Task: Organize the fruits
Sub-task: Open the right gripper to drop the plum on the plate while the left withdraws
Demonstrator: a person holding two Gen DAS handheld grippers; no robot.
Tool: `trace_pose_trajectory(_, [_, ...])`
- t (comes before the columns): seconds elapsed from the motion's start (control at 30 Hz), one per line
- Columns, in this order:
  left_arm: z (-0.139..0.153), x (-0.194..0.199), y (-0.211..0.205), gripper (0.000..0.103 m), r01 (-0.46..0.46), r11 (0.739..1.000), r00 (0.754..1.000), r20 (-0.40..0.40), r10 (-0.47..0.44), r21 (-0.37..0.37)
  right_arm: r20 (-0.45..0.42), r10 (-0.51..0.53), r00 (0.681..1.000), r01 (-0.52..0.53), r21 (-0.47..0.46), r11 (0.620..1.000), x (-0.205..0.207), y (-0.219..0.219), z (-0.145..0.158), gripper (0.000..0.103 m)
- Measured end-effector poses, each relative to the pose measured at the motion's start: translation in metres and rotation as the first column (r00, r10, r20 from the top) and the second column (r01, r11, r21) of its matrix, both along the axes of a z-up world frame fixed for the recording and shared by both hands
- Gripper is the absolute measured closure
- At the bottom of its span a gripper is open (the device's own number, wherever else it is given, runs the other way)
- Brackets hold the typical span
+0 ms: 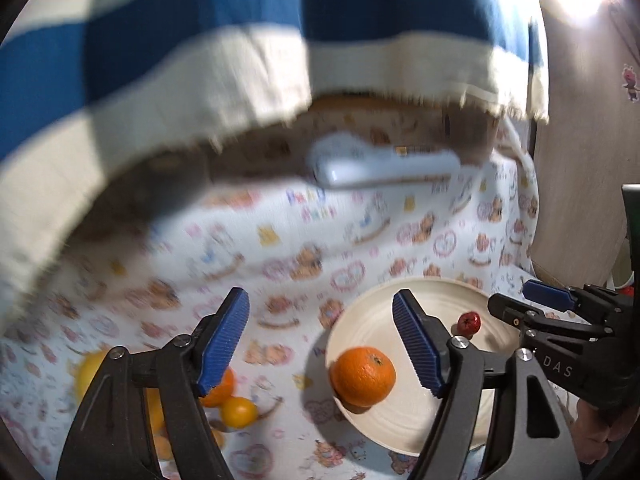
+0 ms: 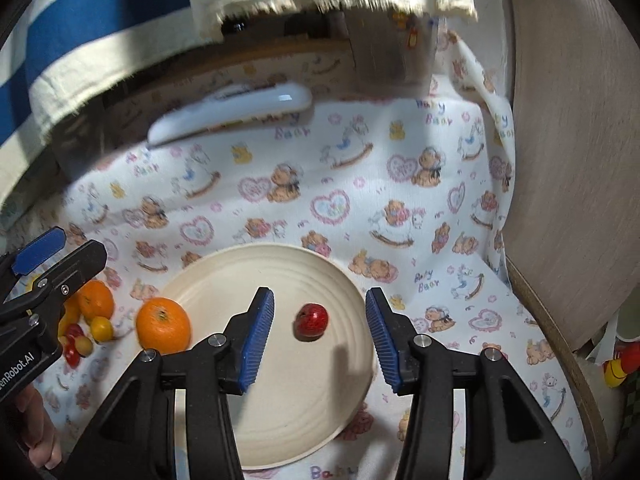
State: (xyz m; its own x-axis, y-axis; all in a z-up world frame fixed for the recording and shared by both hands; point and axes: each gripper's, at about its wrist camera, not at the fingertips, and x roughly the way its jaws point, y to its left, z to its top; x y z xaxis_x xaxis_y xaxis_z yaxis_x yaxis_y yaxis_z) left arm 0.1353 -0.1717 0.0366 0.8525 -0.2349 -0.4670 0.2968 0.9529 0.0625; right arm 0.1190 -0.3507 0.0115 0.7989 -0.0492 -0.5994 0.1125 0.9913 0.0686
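A cream plate lies on a cloth printed with bears. On it sits a small red fruit, framed by the blue pads of my right gripper, which stands open without touching it. An orange rests at the plate's left rim. My left gripper hangs open over the cloth just left of the plate, nothing between its fingers; the orange and red fruit lie to its right. Each gripper shows in the other's view: right gripper, left gripper.
A pile of small oranges, yellow and red fruits lies left of the plate, partly behind my left finger. A white flat device lies at the back. A blue-and-cream striped cloth hangs above. A wooden panel bounds the right side.
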Motion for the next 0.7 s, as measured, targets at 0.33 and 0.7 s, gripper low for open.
trace_pose_trajectory(0.33, [0.049, -0.063, 0.061, 0.005, -0.075, 0.994, 0.979, 0.182, 0.088, -0.073, 0.162, 0.059, 0.985, -0.049, -0.065, 0.997, -0.033, 0.03, 0.033, 0.052])
trace_pose_trajectory(0.7, [0.037, -0.093, 0.128, 0.001, -0.159, 0.983, 0.962, 0.208, 0.175, -0.094, 0.205, 0.151, 0.967, -0.134, -0.095, 0.986, -0.051, 0.061, 0.036, 0.05])
